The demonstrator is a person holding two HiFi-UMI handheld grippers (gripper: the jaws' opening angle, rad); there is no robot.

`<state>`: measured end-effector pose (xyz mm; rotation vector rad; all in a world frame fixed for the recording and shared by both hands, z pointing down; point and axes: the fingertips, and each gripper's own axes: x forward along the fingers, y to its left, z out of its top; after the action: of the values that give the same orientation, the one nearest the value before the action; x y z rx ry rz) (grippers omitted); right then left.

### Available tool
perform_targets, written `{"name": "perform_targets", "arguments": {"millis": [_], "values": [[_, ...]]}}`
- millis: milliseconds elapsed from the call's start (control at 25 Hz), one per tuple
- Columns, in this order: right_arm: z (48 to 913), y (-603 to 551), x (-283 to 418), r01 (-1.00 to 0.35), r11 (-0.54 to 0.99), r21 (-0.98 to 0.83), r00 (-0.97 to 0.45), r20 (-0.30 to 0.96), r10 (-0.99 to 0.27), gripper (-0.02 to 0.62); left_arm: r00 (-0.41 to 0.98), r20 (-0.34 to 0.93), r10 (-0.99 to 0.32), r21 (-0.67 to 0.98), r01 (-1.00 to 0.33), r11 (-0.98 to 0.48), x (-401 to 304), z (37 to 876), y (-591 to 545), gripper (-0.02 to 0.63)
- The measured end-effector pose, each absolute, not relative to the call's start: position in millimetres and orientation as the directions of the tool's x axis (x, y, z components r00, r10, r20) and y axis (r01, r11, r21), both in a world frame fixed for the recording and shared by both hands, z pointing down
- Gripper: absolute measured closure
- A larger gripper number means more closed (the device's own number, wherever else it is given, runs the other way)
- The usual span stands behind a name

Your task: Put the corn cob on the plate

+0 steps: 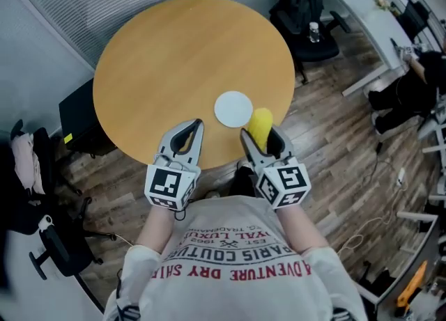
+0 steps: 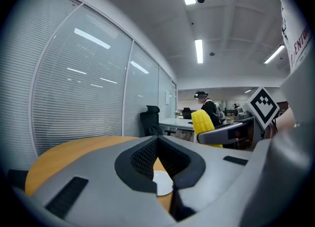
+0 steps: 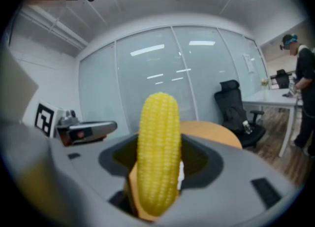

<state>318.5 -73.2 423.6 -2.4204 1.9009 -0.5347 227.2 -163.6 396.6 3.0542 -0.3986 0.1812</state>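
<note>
- The left gripper points forward over the near edge of the round table, its jaws pressed together with nothing between them.
- A white plate lies on the table just ahead, between the grippers.
- The right gripper, held level with the left, clamps the corn cob lengthwise, just right of the plate.

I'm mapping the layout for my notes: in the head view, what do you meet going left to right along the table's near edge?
left gripper → plate → corn cob
</note>
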Motion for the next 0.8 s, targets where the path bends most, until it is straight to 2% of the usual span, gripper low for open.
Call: {"name": "perform_targets", "arguments": {"millis": [320,800], "values": [[428,-123,367,-0.972,-0.084,-0.217,0.022,0.274,-0.962,0.328,0.892,0.134,-0.433,0.049,-0.442,-0.896,256,400,-197,0.574],[494,-182,406,-0.962,0.139,-0.236,-0.23,0.425,-0.875,0.328,0.749,0.188,-0.636,0.082,-0.657,-0.749,274,436,-228,0.574]]}}
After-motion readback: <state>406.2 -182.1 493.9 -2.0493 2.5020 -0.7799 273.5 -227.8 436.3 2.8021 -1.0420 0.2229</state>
